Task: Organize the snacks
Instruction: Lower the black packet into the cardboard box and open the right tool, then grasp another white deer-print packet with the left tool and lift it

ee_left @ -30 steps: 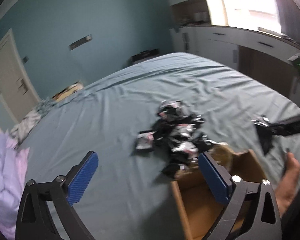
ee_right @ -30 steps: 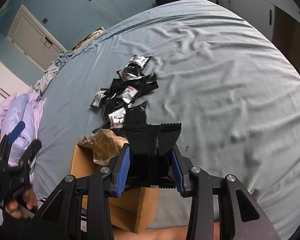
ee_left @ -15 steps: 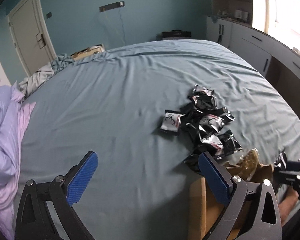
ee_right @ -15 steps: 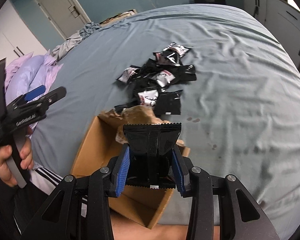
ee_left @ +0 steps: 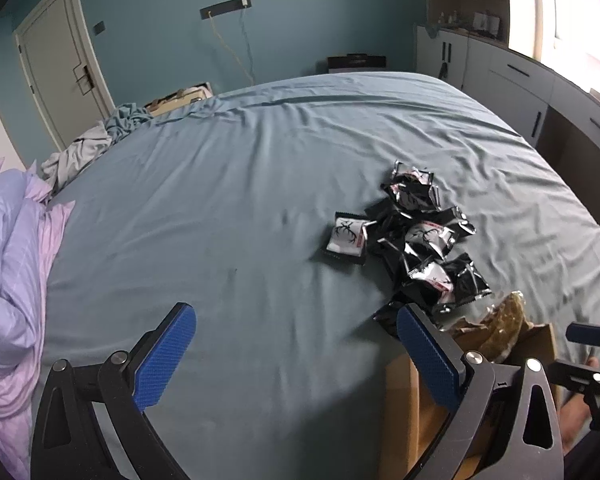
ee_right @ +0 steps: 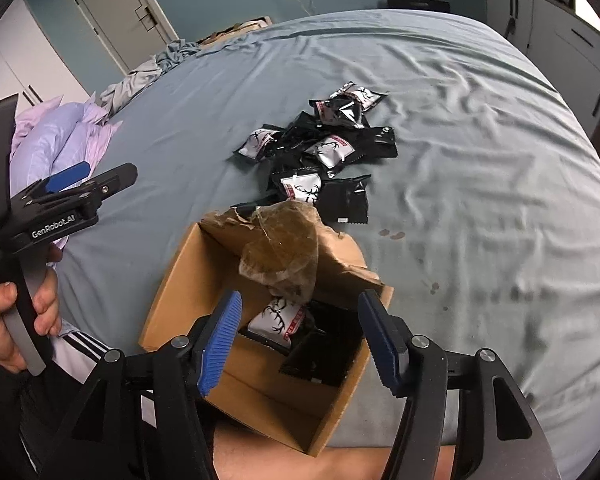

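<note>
A pile of black and silver snack packets [ee_right: 324, 148] lies on the blue bed, also in the left wrist view [ee_left: 416, 236]. An open cardboard box [ee_right: 180, 280] sits at the bed's near edge with a torn flap; its edge shows in the left wrist view [ee_left: 400, 404]. Two packets [ee_right: 300, 340] lie inside it. My right gripper [ee_right: 300, 340] is open and empty, just above the box opening. My left gripper [ee_left: 292, 356] is open and empty, held over bare sheet left of the box; it also shows in the right wrist view [ee_right: 72, 192].
The bed [ee_left: 260, 184] fills both views, with a lilac duvet [ee_left: 8, 280] bunched at its left and crumpled clothes [ee_left: 84, 152] at the far left corner. White cabinets [ee_left: 520, 80] stand along the right wall. My leg [ee_right: 340, 460] lies under the box.
My right gripper has opened and let go of the black packet, which now lies in the box. My left gripper has swung left, away from the box.
</note>
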